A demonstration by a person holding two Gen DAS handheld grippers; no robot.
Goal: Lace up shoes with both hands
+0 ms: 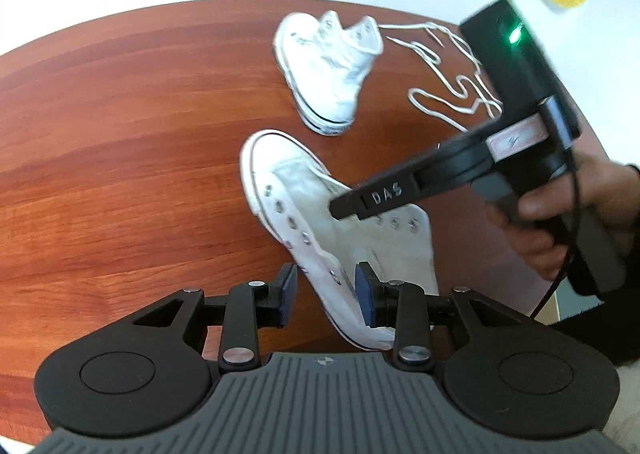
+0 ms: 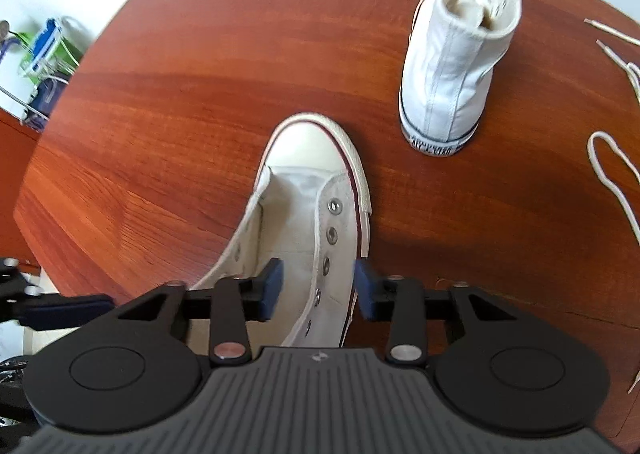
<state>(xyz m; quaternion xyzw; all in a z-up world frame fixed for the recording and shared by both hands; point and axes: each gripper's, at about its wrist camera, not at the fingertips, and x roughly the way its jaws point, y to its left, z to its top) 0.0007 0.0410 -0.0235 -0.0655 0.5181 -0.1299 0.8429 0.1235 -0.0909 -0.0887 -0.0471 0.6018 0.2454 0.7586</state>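
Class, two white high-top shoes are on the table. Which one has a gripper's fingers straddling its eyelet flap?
The nearer shoe, toe pointing away. The right gripper straddles its eyelet flap; the far shoe stands alone, untouched.

Bare table (image 2: 180, 94) lies open left of both shoes; loose laces (image 1: 452, 82) clutter the right, beside the upright shoe (image 2: 452, 66).

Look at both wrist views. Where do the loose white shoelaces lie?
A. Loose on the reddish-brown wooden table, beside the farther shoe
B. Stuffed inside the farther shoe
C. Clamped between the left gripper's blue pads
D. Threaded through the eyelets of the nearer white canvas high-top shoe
A: the loose white shoelaces curl on the bare reddish-brown wooden table beside the farther white high-top shoe, and the nearer white canvas high-top shoe shows empty metal eyelets.
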